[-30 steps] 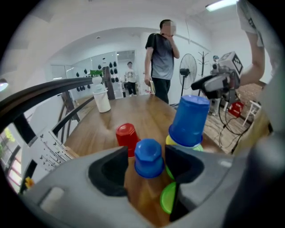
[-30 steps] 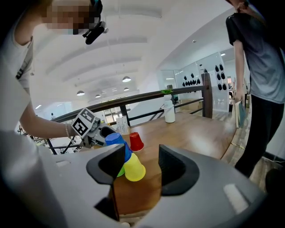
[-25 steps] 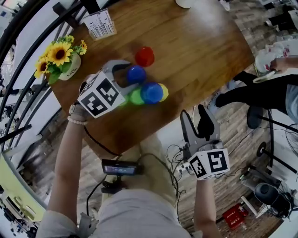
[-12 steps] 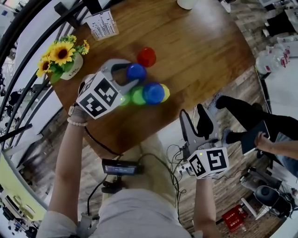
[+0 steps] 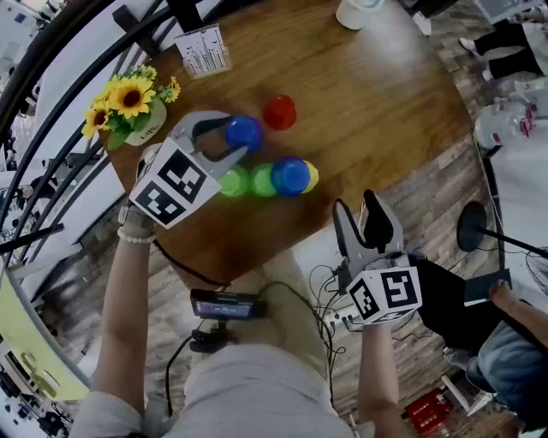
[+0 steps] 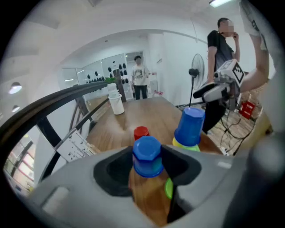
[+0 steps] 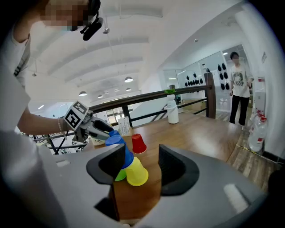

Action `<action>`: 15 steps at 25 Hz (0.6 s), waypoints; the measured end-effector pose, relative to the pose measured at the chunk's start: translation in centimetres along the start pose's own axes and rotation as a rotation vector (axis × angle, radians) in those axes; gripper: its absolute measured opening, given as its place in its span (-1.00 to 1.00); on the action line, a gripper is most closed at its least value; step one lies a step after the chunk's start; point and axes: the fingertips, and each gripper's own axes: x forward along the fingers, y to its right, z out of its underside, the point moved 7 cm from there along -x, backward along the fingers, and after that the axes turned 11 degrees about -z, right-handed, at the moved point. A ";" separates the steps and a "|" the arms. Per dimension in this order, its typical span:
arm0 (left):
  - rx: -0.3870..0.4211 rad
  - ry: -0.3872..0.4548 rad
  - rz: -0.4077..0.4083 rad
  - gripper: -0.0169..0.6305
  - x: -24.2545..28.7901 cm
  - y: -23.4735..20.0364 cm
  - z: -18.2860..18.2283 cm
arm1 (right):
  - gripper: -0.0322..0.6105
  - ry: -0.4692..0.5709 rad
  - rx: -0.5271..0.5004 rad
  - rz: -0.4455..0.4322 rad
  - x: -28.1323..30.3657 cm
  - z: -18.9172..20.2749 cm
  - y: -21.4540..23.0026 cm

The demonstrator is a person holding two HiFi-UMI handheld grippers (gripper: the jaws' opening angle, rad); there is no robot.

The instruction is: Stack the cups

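My left gripper [image 5: 236, 137] is shut on a blue cup [image 5: 244, 133], upside down and held above the wooden table [image 5: 377, 94]; its jaws have just been closing on that cup. The left gripper view has this cup [image 6: 147, 156] between the jaws. A red cup [image 5: 279, 112] stands just beyond. Below the held cup sit two green cups [image 5: 233, 181] [image 5: 263, 180], then another blue cup [image 5: 291, 174] over a yellow one [image 5: 309, 175]. My right gripper [image 5: 368, 218] hangs open and empty off the table's near edge, facing the yellow cup [image 7: 136, 171].
A sunflower vase [image 5: 128, 107] and a card stand [image 5: 205, 50] stand at the table's far left. A white container [image 5: 355, 10] is at the far edge. A person sits on the floor at the right [image 5: 505, 342]. A black railing [image 5: 77, 51] runs behind the table.
The left gripper has risen with the blue cup in its jaws, uncovering the green cup under it. The right gripper has stayed put.
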 end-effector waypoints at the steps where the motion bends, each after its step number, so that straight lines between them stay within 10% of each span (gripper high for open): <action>1: -0.005 -0.001 -0.003 -0.35 -0.4 -0.1 0.0 | -0.20 0.001 -0.001 -0.003 0.1 -0.1 0.0; 15: 0.013 0.003 0.007 -0.35 -4.4 0.9 -1.3 | -0.20 0.000 -0.024 -0.041 1.1 -0.8 -0.4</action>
